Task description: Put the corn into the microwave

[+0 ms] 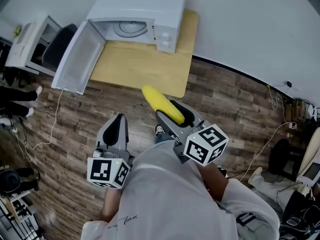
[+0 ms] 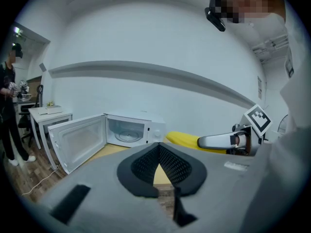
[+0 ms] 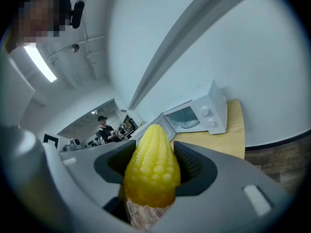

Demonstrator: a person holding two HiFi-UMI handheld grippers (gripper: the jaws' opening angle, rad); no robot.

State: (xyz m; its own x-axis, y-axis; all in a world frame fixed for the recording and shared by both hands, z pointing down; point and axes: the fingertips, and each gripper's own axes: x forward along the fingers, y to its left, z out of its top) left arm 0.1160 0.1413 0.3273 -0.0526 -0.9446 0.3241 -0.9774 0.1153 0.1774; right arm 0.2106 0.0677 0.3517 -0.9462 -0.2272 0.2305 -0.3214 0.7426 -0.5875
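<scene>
A yellow corn cob (image 1: pixel 162 104) sticks out of my right gripper (image 1: pixel 175 115), which is shut on it above the floor just in front of the wooden table (image 1: pixel 145 66). In the right gripper view the corn (image 3: pixel 151 169) fills the space between the dark pads. The white microwave (image 1: pixel 137 16) stands at the back of the table with its door (image 1: pixel 80 55) swung open to the left and the glass turntable (image 1: pixel 132 28) showing inside. My left gripper (image 1: pixel 116 128) hangs lower left, shut with nothing in it. From the left gripper view the corn (image 2: pixel 187 140) and microwave (image 2: pixel 130 128) are ahead.
A white cabinet (image 1: pixel 30 41) stands left of the table with a dark chair (image 1: pixel 57 45) beside it. A white cable (image 1: pixel 42 134) runs over the wood floor at left. More cables and gear (image 1: pixel 290 114) lie at the right. A person (image 2: pixel 8 113) stands far left.
</scene>
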